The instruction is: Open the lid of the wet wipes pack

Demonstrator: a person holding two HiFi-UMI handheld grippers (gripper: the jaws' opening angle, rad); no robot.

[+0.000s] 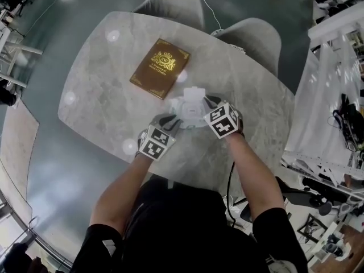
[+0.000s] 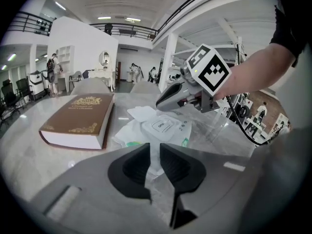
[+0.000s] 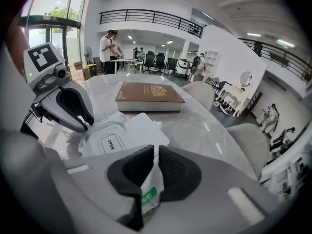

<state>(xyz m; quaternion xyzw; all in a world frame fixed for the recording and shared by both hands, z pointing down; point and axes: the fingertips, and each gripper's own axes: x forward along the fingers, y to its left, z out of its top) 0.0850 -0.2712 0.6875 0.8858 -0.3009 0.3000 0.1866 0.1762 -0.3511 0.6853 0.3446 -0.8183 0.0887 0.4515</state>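
Observation:
The white wet wipes pack (image 1: 190,110) lies near the table's front edge, between my two grippers. Its hard lid (image 1: 196,91) is flipped up and back toward the book, and the "OPEN" sticker (image 3: 109,143) underneath shows. My left gripper (image 1: 169,123) is at the pack's near-left end; in the left gripper view the pack (image 2: 163,128) has its crimped edge pinched in that gripper (image 2: 154,147). My right gripper (image 1: 207,104) is at the right end; in the right gripper view it (image 3: 156,152) is shut on the pack's end seam (image 3: 148,191).
A brown book (image 1: 160,68) with gold print lies flat just beyond the pack. The grey marble table (image 1: 102,78) is rounded, with two grey chairs (image 1: 253,36) at its far side. People stand far off (image 3: 109,45) in the room.

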